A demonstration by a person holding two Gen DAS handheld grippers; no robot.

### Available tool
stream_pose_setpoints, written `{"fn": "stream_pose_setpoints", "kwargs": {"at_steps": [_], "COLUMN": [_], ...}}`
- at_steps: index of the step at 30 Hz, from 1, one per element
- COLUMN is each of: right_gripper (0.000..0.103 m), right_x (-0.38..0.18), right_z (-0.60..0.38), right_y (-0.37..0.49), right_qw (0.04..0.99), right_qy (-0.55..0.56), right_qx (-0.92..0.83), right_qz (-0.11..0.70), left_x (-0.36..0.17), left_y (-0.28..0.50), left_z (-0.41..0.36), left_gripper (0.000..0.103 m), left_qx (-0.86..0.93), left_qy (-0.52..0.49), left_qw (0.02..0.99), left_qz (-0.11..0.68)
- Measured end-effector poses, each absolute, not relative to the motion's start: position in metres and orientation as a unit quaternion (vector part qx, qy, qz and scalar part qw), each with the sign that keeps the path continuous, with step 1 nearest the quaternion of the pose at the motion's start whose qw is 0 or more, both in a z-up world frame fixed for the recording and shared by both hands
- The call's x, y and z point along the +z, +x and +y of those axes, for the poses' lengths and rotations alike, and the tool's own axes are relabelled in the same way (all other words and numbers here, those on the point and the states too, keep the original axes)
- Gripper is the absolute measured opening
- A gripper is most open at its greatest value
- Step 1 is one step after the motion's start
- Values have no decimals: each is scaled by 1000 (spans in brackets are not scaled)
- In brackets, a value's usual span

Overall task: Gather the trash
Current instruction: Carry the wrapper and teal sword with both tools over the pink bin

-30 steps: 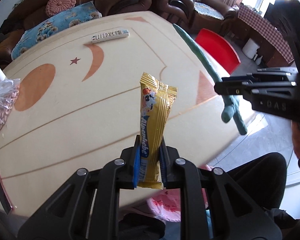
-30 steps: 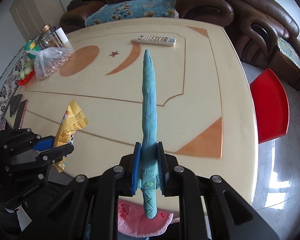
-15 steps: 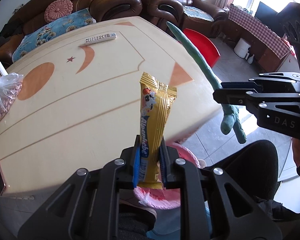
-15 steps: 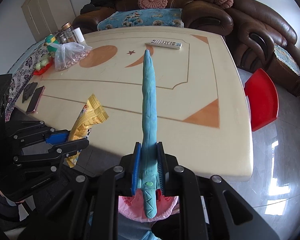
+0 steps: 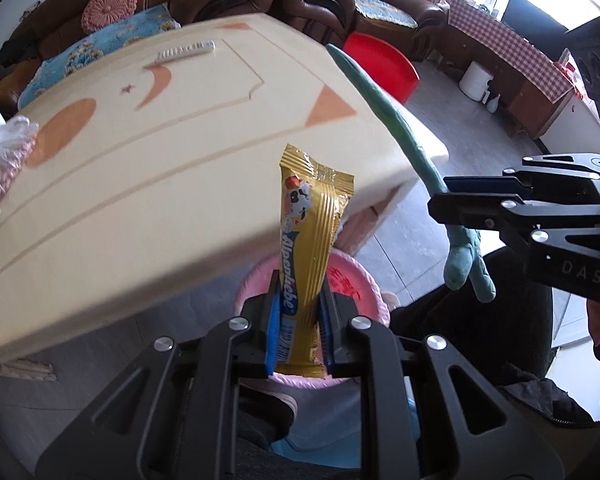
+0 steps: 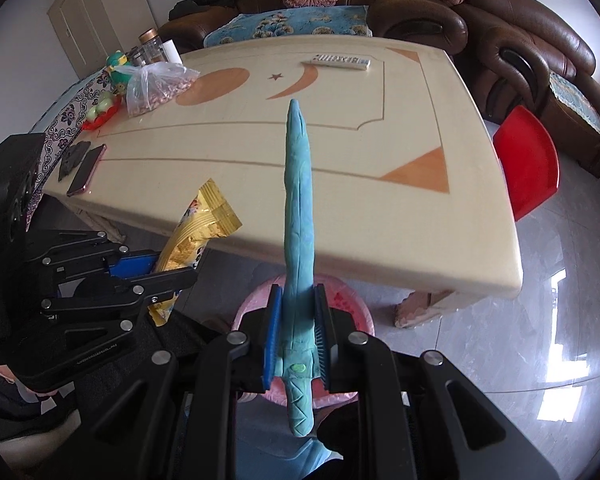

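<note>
Left wrist view shows you have drawn both loads back off the table (image 5: 148, 184) over the pink bin (image 5: 364, 292): your left hand-held gripper (image 5: 299, 330) clamps the gold wrapper (image 5: 312, 240), the right hand-held gripper (image 6: 296, 344) clamps the teal strip (image 6: 299, 208), so releasing comes next.

one gold wrapper (image 5: 314, 240), one teal toy (image 6: 298, 216), two grippers (image 5: 299, 330) (image 6: 296, 344)

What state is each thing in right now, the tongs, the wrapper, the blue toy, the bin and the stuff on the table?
Left tongs: shut on gold wrapper.
Right tongs: shut on blue toy.
Pink bin: open, on the floor beneath both tongs.
Remote: lying flat on table.
Plastic bag: on table, tied, filled.
Phone: flat near table edge.
</note>
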State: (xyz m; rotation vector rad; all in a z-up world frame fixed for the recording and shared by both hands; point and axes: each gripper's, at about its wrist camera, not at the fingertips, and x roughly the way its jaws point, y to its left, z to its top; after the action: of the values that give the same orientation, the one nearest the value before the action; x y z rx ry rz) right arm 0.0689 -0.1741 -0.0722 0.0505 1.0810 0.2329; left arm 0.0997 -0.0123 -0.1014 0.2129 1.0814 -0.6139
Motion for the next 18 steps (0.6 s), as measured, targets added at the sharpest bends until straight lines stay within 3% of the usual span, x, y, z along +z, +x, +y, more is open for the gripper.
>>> {"fn": "stream_pose_setpoints", "kwargs": {"at_steps": [18], "right_gripper": [17], "right_x": [-171], "right_z": [-175], "right_y": [45], "right_qw": [794], "right_qy": [56], "right_qx": [114], "right_qz": [594], "left_x": [-190], "left_y": [75], "left_z": [-23], "left_gripper": [17], "left_qx": [-294], "left_qy": [96], "left_qw": [752], "left_qz": [582]}}
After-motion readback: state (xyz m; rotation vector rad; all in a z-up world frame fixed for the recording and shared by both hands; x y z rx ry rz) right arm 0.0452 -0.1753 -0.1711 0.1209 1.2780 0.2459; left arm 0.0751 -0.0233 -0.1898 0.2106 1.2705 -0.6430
